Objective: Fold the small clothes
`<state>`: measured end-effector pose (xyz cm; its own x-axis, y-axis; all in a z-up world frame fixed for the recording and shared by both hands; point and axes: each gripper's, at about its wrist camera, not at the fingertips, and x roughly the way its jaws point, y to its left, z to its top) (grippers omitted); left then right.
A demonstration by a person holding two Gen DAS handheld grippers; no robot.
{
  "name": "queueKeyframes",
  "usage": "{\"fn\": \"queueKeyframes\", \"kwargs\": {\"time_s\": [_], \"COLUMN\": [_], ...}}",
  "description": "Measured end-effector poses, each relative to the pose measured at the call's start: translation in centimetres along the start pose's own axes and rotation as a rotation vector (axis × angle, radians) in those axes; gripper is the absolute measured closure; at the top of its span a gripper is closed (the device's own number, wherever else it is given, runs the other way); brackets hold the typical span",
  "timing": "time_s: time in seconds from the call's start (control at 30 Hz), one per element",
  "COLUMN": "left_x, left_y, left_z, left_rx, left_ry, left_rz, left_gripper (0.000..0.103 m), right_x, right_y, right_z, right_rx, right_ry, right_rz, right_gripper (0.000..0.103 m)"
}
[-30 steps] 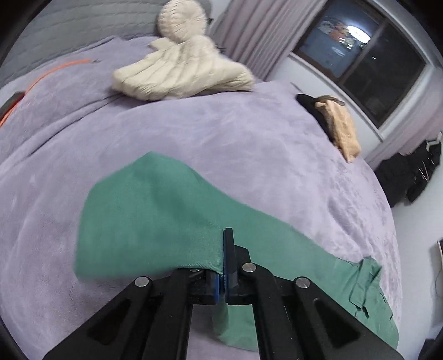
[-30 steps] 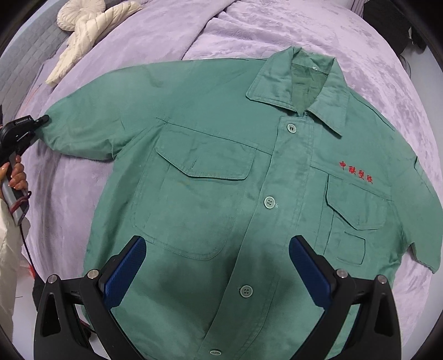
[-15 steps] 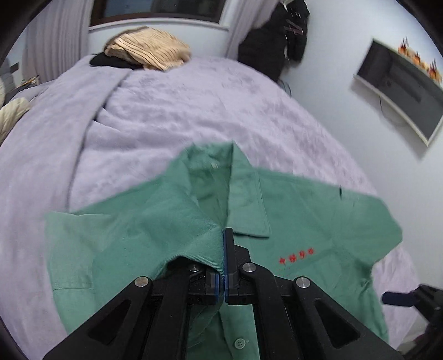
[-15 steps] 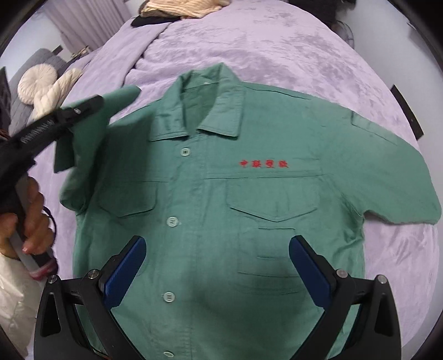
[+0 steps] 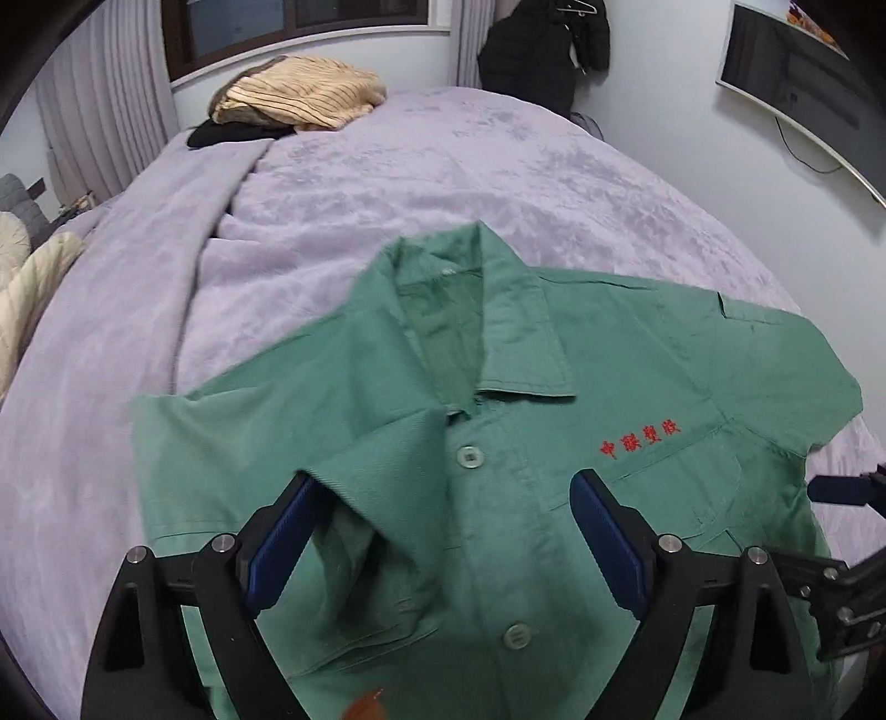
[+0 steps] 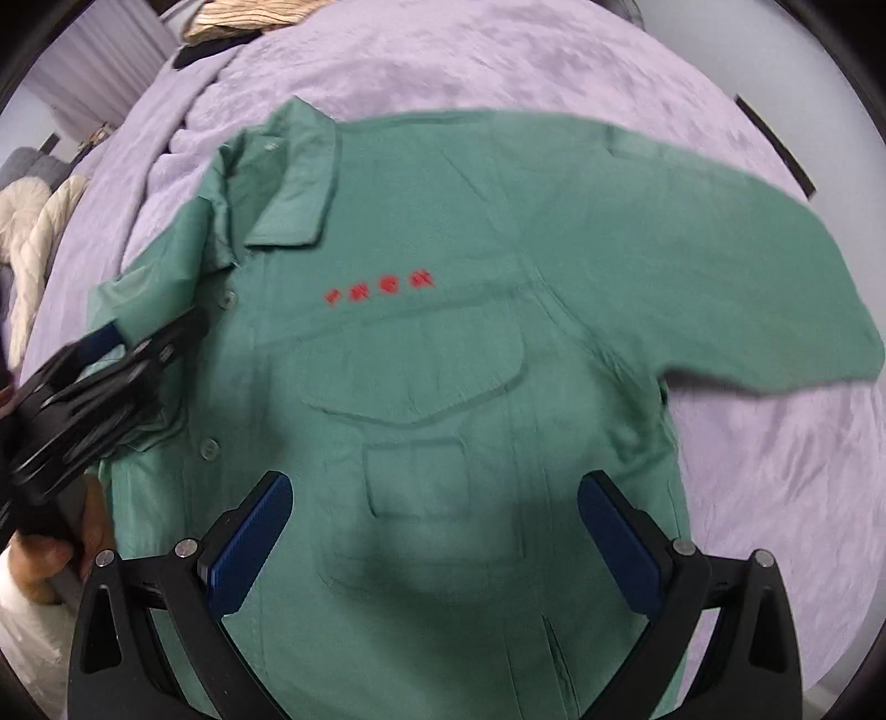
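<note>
A green short-sleeved shirt (image 5: 554, 387) with red lettering lies front up on the purple bed; it also fills the right wrist view (image 6: 498, 332). Its left sleeve (image 5: 376, 459) is folded in over the chest and rests against my left gripper's left pad. My left gripper (image 5: 443, 537) is open over the button line. My right gripper (image 6: 437, 537) is open and empty above the lower chest pocket. The other sleeve (image 6: 775, 266) lies spread out to the right. The left gripper also shows in the right wrist view (image 6: 111, 365).
A purple blanket (image 5: 387, 183) covers the bed. Striped beige and black clothes (image 5: 299, 99) lie at the far edge. A cream jacket (image 5: 27, 288) lies at the left. A dark coat (image 5: 537, 50) hangs by the wall, and a screen (image 5: 803, 72) hangs on the right wall.
My left gripper carried the sleeve from the side in over the chest, then opened and let it go. The right gripper drifted right over the shirt, still open.
</note>
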<state>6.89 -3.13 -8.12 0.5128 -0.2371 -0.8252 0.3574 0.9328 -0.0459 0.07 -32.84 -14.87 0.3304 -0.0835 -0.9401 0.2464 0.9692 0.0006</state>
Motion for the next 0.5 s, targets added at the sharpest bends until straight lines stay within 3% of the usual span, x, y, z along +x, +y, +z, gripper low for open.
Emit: {"fn": "queueKeyframes", "kwargs": {"time_s": [0.07, 0.23, 0.37, 0.5], "left_x": [-1.3, 0.2, 4.2, 7.5], "left_y": [3.5, 13.3, 17.7, 18.4], "left_z": [-0.2, -1.4, -2.2, -2.0], "left_rx": [-0.073, -0.247, -0.369, -0.388], "left_ry": [0.013, 0.119, 0.226, 0.258], "left_rz": [0.047, 0.180, 0.125, 0.095], "left_gripper": [0.012, 0.012, 0.012, 0.012], "right_x": [-0.2, 1.0, 3.6, 7.5], "right_y": [2.6, 11.4, 16.8, 20.8], "right_z": [0.9, 2.1, 1.6, 1.2], "right_rx": [-0.109, -0.496, -0.705, -0.874], "right_ry": [-0.045, -0.164, -0.192, -0.218], "right_rz": [-0.013, -0.095, -0.132, -0.223], "right_gripper": [0.000, 0.000, 0.000, 0.001]}}
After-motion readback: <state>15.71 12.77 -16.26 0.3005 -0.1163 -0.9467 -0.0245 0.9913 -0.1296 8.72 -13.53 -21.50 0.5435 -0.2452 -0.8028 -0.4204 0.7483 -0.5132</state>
